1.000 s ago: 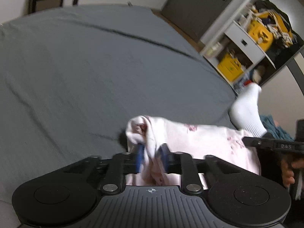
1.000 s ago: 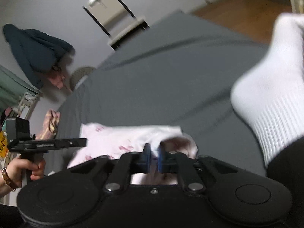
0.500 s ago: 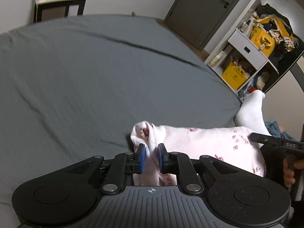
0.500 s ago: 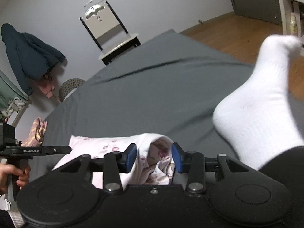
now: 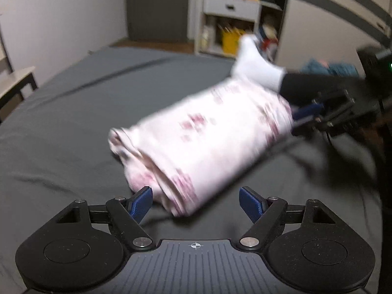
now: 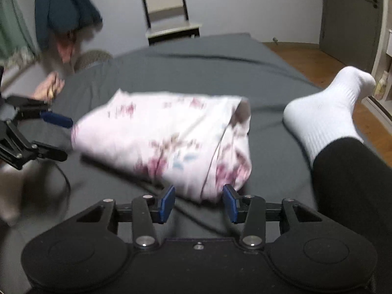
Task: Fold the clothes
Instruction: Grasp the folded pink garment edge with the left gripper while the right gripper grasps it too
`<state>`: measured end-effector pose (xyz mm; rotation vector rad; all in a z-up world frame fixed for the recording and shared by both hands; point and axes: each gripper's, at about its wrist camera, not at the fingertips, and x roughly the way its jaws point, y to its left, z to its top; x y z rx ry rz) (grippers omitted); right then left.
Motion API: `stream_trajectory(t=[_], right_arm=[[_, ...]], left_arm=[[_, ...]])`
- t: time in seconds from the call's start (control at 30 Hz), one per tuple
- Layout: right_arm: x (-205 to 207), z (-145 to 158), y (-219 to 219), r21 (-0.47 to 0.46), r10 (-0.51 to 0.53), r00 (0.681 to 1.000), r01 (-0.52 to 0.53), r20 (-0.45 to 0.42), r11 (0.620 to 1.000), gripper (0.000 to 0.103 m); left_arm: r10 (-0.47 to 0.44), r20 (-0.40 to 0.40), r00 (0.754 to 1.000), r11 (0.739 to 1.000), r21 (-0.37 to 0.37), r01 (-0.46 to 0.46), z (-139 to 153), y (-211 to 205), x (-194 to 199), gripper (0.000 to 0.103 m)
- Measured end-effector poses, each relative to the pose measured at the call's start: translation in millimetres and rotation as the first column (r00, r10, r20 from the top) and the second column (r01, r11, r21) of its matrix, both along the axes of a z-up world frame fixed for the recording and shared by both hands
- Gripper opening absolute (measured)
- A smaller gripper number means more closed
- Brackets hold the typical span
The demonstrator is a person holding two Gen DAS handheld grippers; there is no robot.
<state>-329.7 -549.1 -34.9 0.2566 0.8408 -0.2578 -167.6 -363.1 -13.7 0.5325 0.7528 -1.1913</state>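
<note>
Both grippers have released since half a second ago. The left gripper (image 5: 196,202), then pinching a fold of the pale pink flower-printed folded garment (image 5: 203,144), now has its blue-padded fingers spread wide, clear of the cloth's near end. The right gripper (image 6: 199,203), already opening then, stands spread just short of the garment (image 6: 169,142). The garment lies folded on the dark grey bedsheet (image 5: 63,103), beside the person's white ribbed sock (image 6: 325,112) and black trouser leg (image 6: 355,176). Both views are motion-blurred. No writing is legible now; the lettering seen earlier on the gripper body cannot be read.
</note>
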Motion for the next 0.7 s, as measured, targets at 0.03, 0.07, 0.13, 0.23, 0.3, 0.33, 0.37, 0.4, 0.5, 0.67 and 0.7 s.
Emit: stream_trajectory(t=[0.03,0.07,0.13,0.23,0.3,0.33,0.37,0.4,0.5,0.67,0.7], right_arm=[[1,-3,1,0.001,0.002,1.000,-0.002,-0.008,1.000,0.036],[0,-5,2,-0.001,0.002,1.000,-0.002,-0.014,1.000,0.033],[-3,-4,3,-0.018,-0.003,1.000,0.003,-0.012,1.000,0.026],[-7,-1,6,-0.029,-0.030,1.000,0.029,-0.008,0.999,0.020],[-14,-1,8,-0.021,-0.049,0.999,0.049,0.004,0.999,0.020],[-17,-1,9,-0.016,-0.053,0.999,0.053,0.011,0.998,0.020],[-17,-2,10,-0.012,-0.046,0.999,0.046,0.018,0.999,0.020],[-15,-4,11,-0.017,-0.042,0.999,0.042,0.014,0.999,0.020],[-5,-9,8,-0.021,-0.038,0.999,0.038,0.017,0.999,0.020],[4,-12,6,0.011,-0.033,0.999,0.032,0.039,0.999,0.007],[6,-13,7,0.001,-0.033,0.999,0.033,0.034,0.999,0.006]], left_arm=[[-0.006,0.005,1.000,1.000,0.006,0.006,-2,1,-1,0.079],[-0.010,0.010,1.000,1.000,0.006,0.010,-4,5,-2,0.073],[-0.013,0.017,1.000,1.000,0.010,0.012,-5,4,-2,0.059],[-0.009,0.006,1.000,1.000,0.023,0.009,-15,7,-1,0.044],[-0.016,0.014,1.000,0.999,0.032,0.015,-18,3,-3,0.043],[-0.024,0.018,1.000,0.999,0.036,0.023,-19,2,-4,0.043],[-0.029,0.021,0.999,0.999,0.036,0.028,-19,2,-5,0.043],[-0.032,0.023,0.999,0.999,0.037,0.031,-19,1,-5,0.043],[-0.027,0.021,0.999,0.999,0.034,0.027,-18,-1,-5,0.042],[-0.008,0.023,1.000,0.999,0.035,0.007,-19,-5,-2,0.025],[0.002,0.019,1.000,0.999,0.032,-0.003,-19,-5,0,0.020]])
